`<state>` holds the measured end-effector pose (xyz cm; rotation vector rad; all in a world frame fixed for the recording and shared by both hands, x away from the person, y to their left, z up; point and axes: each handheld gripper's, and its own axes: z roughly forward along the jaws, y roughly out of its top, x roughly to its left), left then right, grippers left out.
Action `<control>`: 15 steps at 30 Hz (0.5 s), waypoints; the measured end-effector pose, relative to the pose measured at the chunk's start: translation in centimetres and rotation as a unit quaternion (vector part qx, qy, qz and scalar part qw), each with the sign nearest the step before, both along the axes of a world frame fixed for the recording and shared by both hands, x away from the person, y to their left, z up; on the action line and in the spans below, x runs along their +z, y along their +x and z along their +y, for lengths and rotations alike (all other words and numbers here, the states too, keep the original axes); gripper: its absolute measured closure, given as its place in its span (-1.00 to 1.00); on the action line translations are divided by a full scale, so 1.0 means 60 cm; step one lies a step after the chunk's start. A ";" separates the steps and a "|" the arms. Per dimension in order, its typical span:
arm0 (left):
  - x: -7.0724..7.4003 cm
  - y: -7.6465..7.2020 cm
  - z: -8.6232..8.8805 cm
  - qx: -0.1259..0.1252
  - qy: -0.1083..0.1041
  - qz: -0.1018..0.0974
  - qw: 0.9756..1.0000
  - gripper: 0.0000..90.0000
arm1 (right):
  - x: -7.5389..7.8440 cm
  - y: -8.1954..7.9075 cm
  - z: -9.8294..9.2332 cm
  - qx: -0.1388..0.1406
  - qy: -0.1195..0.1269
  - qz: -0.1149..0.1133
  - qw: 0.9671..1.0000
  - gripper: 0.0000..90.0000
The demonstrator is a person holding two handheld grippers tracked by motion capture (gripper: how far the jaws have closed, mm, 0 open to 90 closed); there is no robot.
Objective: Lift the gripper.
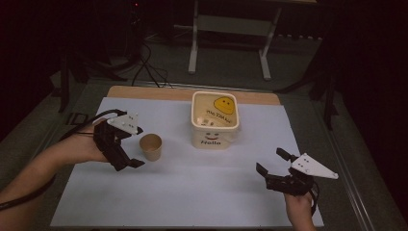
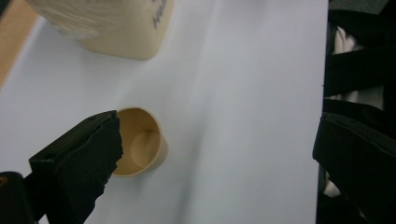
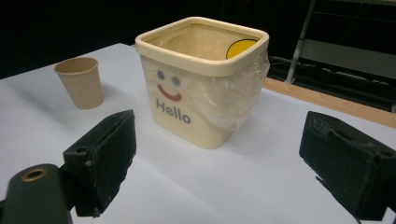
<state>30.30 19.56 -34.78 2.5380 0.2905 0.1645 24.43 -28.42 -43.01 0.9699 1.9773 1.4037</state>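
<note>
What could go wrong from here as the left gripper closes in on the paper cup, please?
1. The paper cup stands upright and looks light; the left gripper is open with one jaw right beside its rim, so a nudge may tip or slide it.
2. If the jaws shut hard, the thin wall could crumple.
3. The bin stands close behind the cup, with loose plastic liner hanging over its side that a jaw could snag.

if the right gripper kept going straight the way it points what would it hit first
Most likely the cream bin: it sits ahead between the open fingers of the right gripper. The paper cup stands off to the side. Depth is hard to judge.
</note>
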 end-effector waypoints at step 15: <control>-0.007 0.012 -0.034 -0.009 0.072 -0.001 0.997 -0.95 | -0.001 0.001 0.002 0.006 -0.005 0.003 1.000 -0.76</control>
